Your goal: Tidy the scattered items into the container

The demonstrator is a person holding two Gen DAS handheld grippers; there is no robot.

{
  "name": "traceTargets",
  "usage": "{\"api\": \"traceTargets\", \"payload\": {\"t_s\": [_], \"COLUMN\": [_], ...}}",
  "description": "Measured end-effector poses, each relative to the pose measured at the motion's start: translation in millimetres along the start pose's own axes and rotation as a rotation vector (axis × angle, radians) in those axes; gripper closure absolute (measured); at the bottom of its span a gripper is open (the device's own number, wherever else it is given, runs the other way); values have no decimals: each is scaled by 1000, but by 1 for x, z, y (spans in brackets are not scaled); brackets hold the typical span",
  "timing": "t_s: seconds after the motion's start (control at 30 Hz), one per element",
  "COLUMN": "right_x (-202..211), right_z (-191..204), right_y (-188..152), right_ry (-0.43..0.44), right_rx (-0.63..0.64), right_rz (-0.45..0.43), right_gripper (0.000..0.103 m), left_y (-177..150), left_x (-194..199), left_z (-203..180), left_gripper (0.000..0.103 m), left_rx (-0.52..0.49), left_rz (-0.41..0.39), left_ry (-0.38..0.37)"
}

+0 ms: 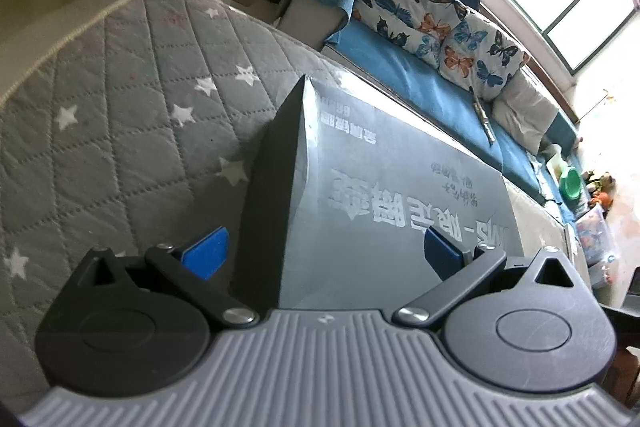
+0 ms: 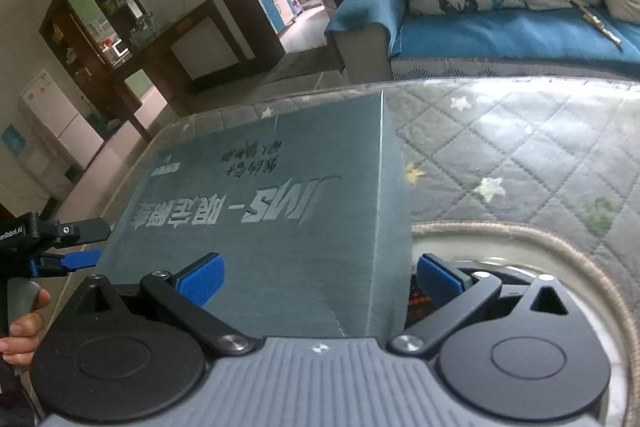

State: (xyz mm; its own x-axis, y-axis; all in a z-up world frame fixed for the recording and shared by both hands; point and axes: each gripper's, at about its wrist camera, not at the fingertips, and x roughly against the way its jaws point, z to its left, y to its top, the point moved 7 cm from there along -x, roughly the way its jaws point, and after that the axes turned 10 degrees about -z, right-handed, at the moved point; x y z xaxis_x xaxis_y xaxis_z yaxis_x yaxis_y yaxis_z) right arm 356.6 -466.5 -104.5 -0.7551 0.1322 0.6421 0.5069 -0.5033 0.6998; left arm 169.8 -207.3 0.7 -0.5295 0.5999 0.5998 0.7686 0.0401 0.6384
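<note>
A large dark grey box (image 1: 384,187) with pale printed lettering on its lid lies flat on a grey quilted mat (image 1: 120,115) scattered with white stars, in front of a blue sofa (image 1: 420,83). The left gripper (image 1: 324,253) faces one short end of the box, fingers spread wide, straddling a corner edge without clamping it. The right gripper (image 2: 320,277) faces the opposite short end, fingers likewise apart around a corner. The box's long axis runs between the two grippers, both about equally close. A hand (image 2: 22,327) holds the left gripper's handle. Whether the pads touch the box is unclear.
</note>
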Motion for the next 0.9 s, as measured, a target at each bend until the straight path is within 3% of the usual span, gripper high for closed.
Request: {"api": "traceTargets", "payload": {"t_s": [0.43, 0.9], "right_x": [-18, -19], "right_z": [0, 1], "right_y": [-5, -1], "right_ry": [39, 45], "right_rx": [-23, -50], "right_rz": [38, 19], "right_gripper": [0, 0], "left_y": [-11, -12], "left_x": [-25, -24], "left_z": [6, -6], "left_gripper": [0, 0], "left_rx": [29, 12], "left_rz": [53, 48], "left_ry": [-35, -23]}}
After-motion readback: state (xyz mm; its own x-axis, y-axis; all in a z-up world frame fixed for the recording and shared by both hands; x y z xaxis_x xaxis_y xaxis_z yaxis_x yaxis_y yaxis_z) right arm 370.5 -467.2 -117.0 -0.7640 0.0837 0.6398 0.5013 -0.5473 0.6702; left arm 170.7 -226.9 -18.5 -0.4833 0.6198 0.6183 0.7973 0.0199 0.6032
